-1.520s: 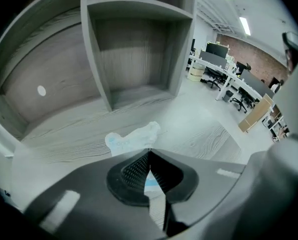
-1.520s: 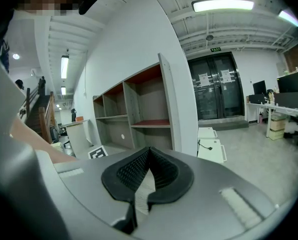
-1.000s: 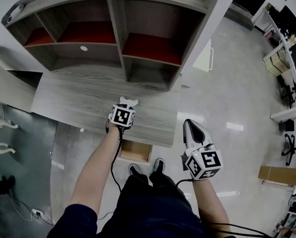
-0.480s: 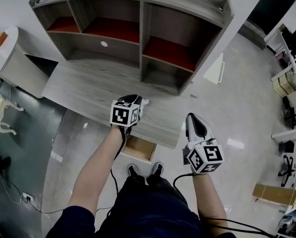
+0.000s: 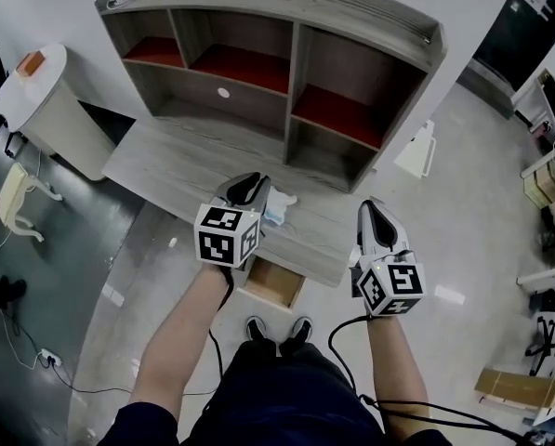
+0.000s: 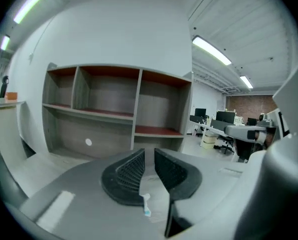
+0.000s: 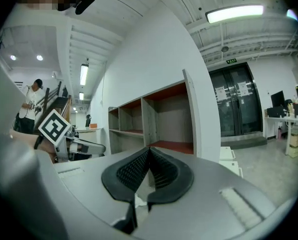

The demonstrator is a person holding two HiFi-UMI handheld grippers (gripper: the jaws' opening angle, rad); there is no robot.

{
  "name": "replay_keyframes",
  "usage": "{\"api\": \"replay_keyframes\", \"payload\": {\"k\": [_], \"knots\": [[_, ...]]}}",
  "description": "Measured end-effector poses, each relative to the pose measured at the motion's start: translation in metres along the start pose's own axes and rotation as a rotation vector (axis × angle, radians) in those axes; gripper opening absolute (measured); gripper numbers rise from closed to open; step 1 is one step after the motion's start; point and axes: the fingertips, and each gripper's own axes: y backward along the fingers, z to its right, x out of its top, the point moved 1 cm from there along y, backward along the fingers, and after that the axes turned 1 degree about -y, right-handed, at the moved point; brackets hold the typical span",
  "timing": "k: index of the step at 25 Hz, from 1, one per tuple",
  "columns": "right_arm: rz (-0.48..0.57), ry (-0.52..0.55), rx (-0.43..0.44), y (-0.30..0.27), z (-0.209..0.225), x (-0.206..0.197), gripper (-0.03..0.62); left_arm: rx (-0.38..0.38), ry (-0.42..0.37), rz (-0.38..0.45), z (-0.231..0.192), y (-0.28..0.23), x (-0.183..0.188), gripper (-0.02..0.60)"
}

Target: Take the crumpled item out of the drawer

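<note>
A crumpled white and light-blue item (image 5: 278,208) sticks out to the right of my left gripper (image 5: 249,184), above the front of the grey wooden desk (image 5: 184,170). In the left gripper view a scrap of the crumpled item (image 6: 146,204) shows low in the gap, and the left gripper (image 6: 149,156) holds it with its tips slightly apart. The open wooden drawer (image 5: 275,284) juts out under the desk's front edge, below my left hand. My right gripper (image 5: 376,216) hovers off the desk's right corner; seen in its own view, the right gripper (image 7: 149,152) has its jaws together and nothing in them.
A shelf unit (image 5: 286,54) with red-floored compartments stands on the back of the desk. A round white bin (image 5: 49,110) is at the left, with a chair beside it. Office desks and chairs (image 5: 551,137) line the right side. My legs and shoes (image 5: 277,328) are just before the drawer.
My left gripper has risen from near the desk top, bringing the crumpled item with it. My right gripper has lifted a little. My head has turned, bringing the shelf unit further right.
</note>
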Motion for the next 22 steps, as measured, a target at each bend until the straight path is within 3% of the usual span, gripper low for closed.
{"api": "replay_keyframes", "payload": {"k": [3, 5, 7, 15, 22], "knots": [[0.037, 0.015, -0.001, -0.002, -0.001, 0.014, 0.006, 0.028, -0.026, 0.098, -0.001, 0.028, 0.025, 0.061], [0.063, 0.019, 0.002, -0.002, -0.003, 0.024, 0.006, 0.035, -0.044, 0.162, 0.003, 0.046, 0.039, 0.009], [0.087, 0.024, 0.012, -0.002, -0.009, 0.034, 0.006, 0.038, -0.054, 0.205, 0.007, 0.061, 0.05, 0.005], [0.163, 0.08, 0.044, 0.002, -0.03, 0.075, 0.006, 0.075, -0.088, 0.332, 0.014, 0.105, 0.093, 0.005], [0.193, 0.117, 0.062, 0.01, -0.045, 0.089, 0.006, 0.083, -0.091, 0.391, 0.017, 0.127, 0.111, 0.005]]}}
